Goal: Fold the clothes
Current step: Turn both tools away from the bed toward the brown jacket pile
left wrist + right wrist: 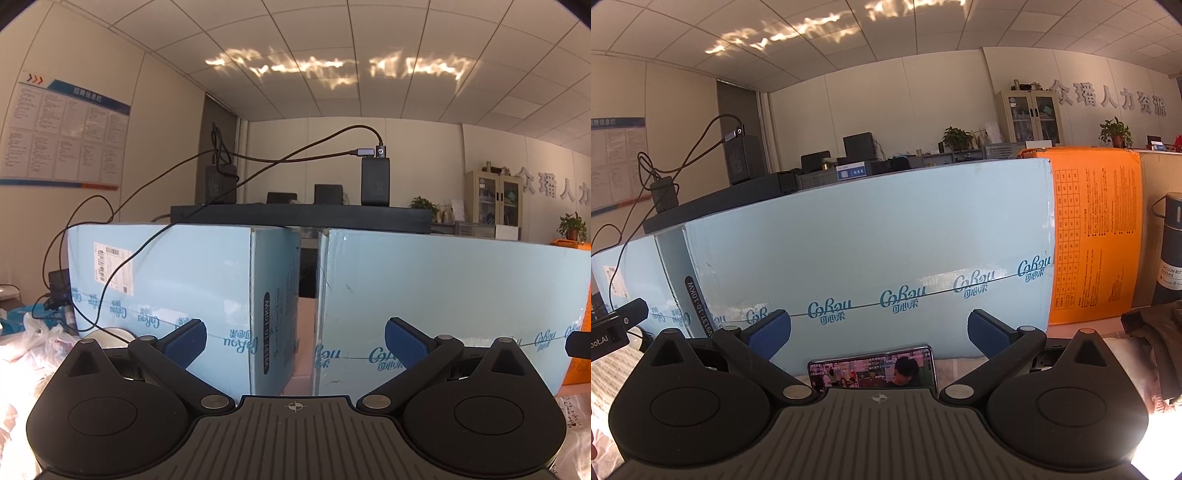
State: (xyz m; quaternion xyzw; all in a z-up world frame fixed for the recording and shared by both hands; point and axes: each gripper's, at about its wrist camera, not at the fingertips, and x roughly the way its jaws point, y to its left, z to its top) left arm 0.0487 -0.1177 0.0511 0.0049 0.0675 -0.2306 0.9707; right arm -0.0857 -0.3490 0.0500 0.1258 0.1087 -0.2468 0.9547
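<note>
My left gripper (295,341) is open and empty, its blue pads (186,343) wide apart, facing light blue cardboard boxes (443,295). My right gripper (879,332) is open and empty too, facing the same boxes (868,251). A dark olive-brown garment (1156,350) lies crumpled at the far right of the right wrist view, right of that gripper and apart from it. The left gripper's body (613,325) shows at the left edge of the right wrist view. No garment lies between either pair of fingers.
A phone (873,371) with a lit screen leans against the box. An orange box (1093,236) and a dark flask (1169,251) stand at the right. White plastic bags (33,343) lie at the left. Chargers and cables (375,181) sit on a black slab atop the boxes.
</note>
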